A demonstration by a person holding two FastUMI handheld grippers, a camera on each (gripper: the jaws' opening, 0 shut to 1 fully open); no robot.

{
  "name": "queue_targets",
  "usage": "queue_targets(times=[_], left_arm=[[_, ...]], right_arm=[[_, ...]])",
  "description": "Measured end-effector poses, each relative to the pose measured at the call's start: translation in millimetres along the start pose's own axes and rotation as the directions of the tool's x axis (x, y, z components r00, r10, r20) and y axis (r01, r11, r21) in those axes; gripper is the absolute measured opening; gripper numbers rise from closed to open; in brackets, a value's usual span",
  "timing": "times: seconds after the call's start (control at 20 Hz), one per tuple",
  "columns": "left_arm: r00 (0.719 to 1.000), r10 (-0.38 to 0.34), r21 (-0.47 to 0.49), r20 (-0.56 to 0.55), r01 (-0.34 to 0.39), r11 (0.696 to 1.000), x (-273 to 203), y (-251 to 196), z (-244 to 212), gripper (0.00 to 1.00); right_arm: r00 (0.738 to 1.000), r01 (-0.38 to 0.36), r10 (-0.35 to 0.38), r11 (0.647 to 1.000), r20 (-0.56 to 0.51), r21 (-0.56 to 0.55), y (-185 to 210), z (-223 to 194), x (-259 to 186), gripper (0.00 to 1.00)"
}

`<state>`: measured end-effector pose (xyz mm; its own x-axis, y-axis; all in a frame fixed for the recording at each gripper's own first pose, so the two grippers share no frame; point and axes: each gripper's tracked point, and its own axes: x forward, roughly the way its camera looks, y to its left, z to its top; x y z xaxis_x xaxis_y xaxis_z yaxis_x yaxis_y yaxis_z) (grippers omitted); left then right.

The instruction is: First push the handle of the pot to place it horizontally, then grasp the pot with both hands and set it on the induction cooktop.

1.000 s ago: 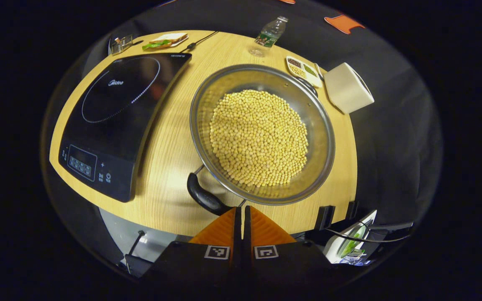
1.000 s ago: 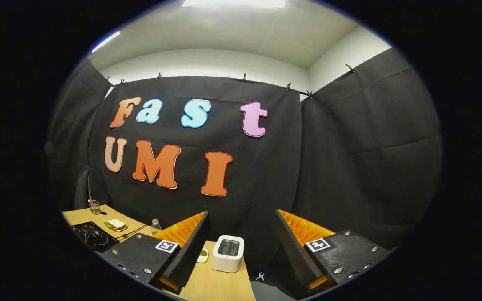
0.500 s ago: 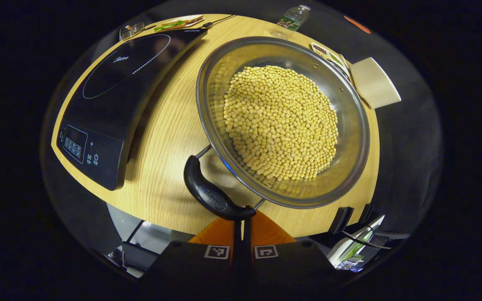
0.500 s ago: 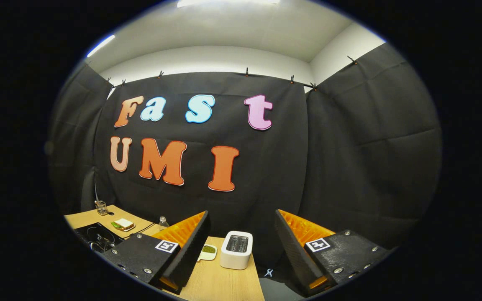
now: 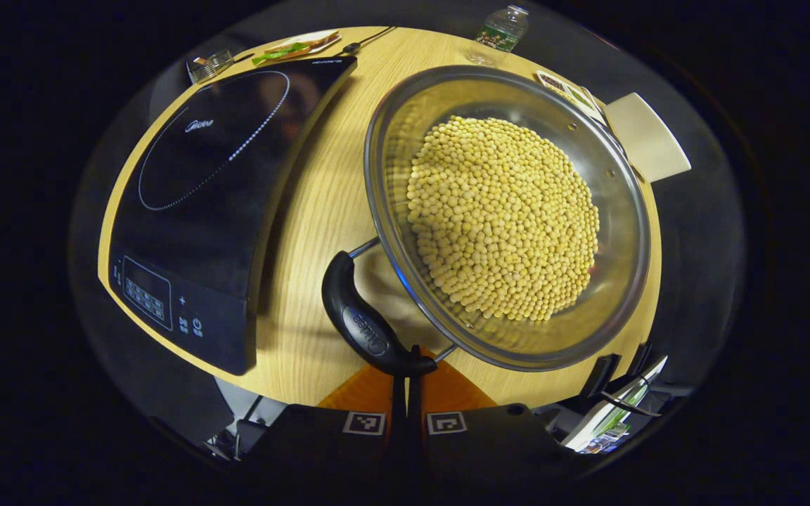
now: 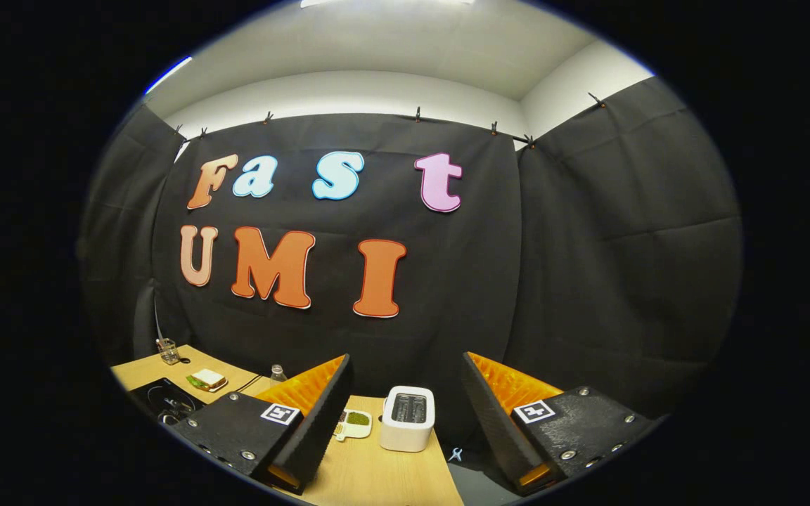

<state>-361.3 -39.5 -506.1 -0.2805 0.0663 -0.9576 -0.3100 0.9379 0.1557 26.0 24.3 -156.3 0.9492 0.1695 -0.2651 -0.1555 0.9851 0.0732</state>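
Cooktop [image 5: 208,190] first: from my left tongs I see the black induction cooktop lying flat on the wooden tabletop [image 5: 320,211], to the left of the pot, with a strip of bare wood between them. Behind the cooktop sit a small glass container [image 5: 209,65] and a plate with a sandwich [image 5: 296,46]. The pot [image 5: 510,218], a wide steel one filled with yellow beans [image 5: 503,218], stands on the tabletop and not on the cooktop. Its black handle [image 5: 366,327] sticks out from the near-left rim, slanting toward me. My left tongs [image 5: 408,383] are pressed together with nothing between them, and their tips meet the near end of that handle. Behind the pot stands a water bottle [image 5: 500,28], and off its far right rim are a small dish [image 5: 570,88] and a white toaster [image 5: 647,137].

From my right tongs [image 6: 405,393], held up well above the tabletop [image 6: 377,478] and facing the booth wall, the fingers stand wide apart and hold nothing. Between them I see the toaster [image 6: 408,427], with the dish [image 6: 354,424] just left of it.
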Motion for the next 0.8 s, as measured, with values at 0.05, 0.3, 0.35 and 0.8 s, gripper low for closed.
queue_targets(times=[0.05,0.3,0.35,0.8], left_arm=[[1.000,0.010,0.005,0.006,-0.010,1.000,1.3,2.8,6.1,0.08],[0.994,0.084,0.070,0.064,-0.089,0.994,4.0,20.2,38.3,0.08],[0.993,0.093,0.082,0.075,-0.099,0.992,5.9,24.0,41.3,0.08],[0.976,0.091,0.150,0.199,-0.122,0.981,13.3,37.3,96.3,0.08]], right_arm=[[1.000,-0.004,0.004,1.000,-0.006,0.004,4.8,-1.1,1.4,0.95],[0.999,-0.028,0.028,1.000,-0.040,-0.005,30.3,-9.8,8.7,0.95],[0.998,-0.035,0.035,0.999,-0.052,-0.005,36.8,-13.6,10.7,0.95],[0.981,-0.116,0.113,0.993,-0.155,-0.008,95.4,-44.4,26.6,0.95]])
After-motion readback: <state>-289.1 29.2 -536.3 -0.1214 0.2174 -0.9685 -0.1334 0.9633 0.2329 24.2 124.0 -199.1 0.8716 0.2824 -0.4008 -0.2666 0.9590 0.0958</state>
